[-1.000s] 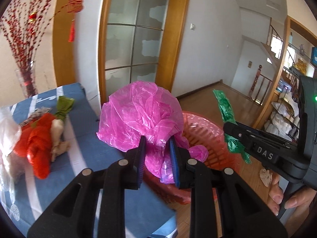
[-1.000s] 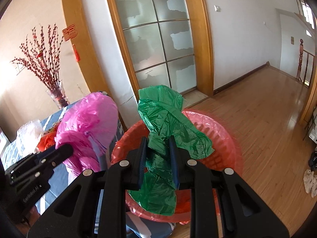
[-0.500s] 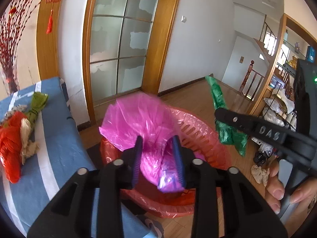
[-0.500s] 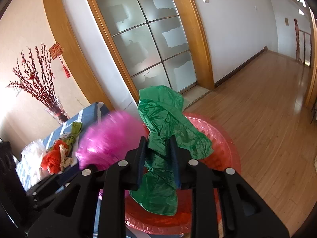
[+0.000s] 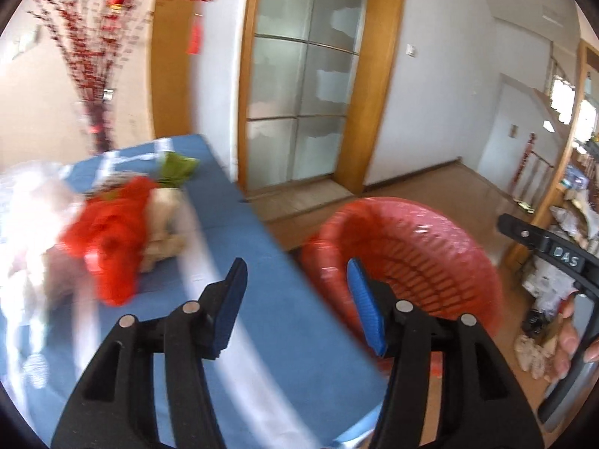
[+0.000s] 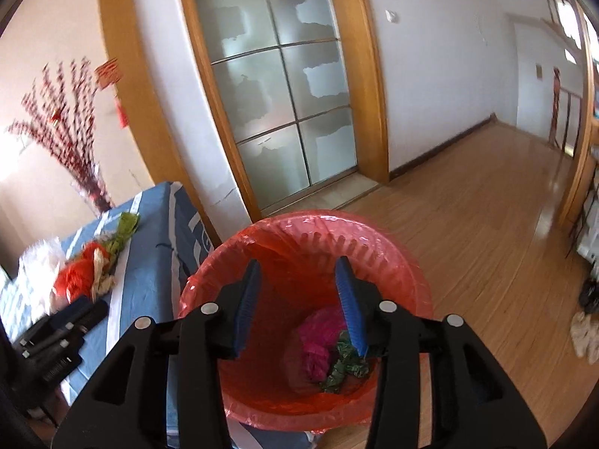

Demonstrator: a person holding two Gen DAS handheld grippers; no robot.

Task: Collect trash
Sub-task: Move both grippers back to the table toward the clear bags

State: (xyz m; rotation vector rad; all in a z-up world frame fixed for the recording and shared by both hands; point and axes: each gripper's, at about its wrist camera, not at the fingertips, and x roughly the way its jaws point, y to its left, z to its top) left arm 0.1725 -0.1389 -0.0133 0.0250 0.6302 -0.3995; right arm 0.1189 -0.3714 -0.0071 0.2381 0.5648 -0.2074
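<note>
A red bin (image 6: 397, 262) lined with a red bag stands beside the blue-clothed table (image 6: 149, 277). A pink bag (image 6: 318, 348) and a green bag (image 6: 344, 366) lie at its bottom. My right gripper (image 6: 299, 292) is open and empty above the bin's mouth. My left gripper (image 5: 295, 292) is open and empty over the table edge, with the bin (image 5: 411, 258) to its right. A red bag (image 5: 108, 235), a beige wrapper (image 5: 164, 224) and a green wrapper (image 5: 176, 166) lie on the table (image 5: 262, 318). The same pile (image 6: 86, 269) shows in the right wrist view.
White plastic (image 5: 26, 217) lies at the table's left. A vase of red branches (image 6: 86, 172) stands at the table's far end. A glass door (image 6: 277, 104) is behind. Wooden floor (image 6: 486, 224) stretches right. A shelf with clutter (image 5: 569, 202) is at far right.
Both grippers opened and let go of their bags; the pink and green bags dropped into the bin. My left gripper swung left toward the table.
</note>
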